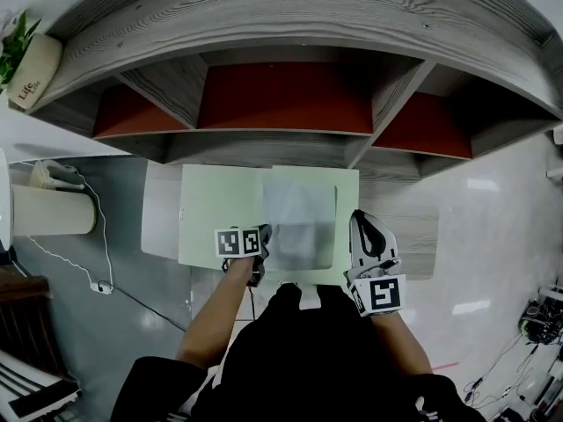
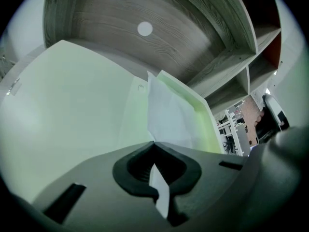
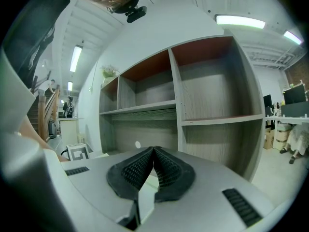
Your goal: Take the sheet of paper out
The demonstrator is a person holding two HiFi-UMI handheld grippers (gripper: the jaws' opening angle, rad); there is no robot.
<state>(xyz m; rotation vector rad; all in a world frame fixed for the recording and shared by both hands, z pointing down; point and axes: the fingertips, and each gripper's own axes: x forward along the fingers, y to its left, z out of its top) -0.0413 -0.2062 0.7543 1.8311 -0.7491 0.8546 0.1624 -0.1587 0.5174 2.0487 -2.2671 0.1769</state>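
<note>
Left gripper (image 1: 262, 251) clamped on near left corner of sheet of paper (image 1: 299, 222); white edge shows between its closed jaws. Right gripper (image 1: 365, 224) pinched shut on right edge of pale green folder (image 1: 215, 214). Sheet lies on folder's right half. Folder open flat before grey wooden shelf unit (image 1: 281, 25) with red back panels. Far left, plant pot (image 1: 33, 70) by shelf's end, printed "Life"; smaller lines unreadable.

Two grippers (image 1: 264, 238) (image 1: 363, 220), one green folder (image 1: 220, 209), one white sheet (image 1: 299, 222), one shelf unit (image 1: 281, 25), one potted plant (image 1: 26, 60).
</note>
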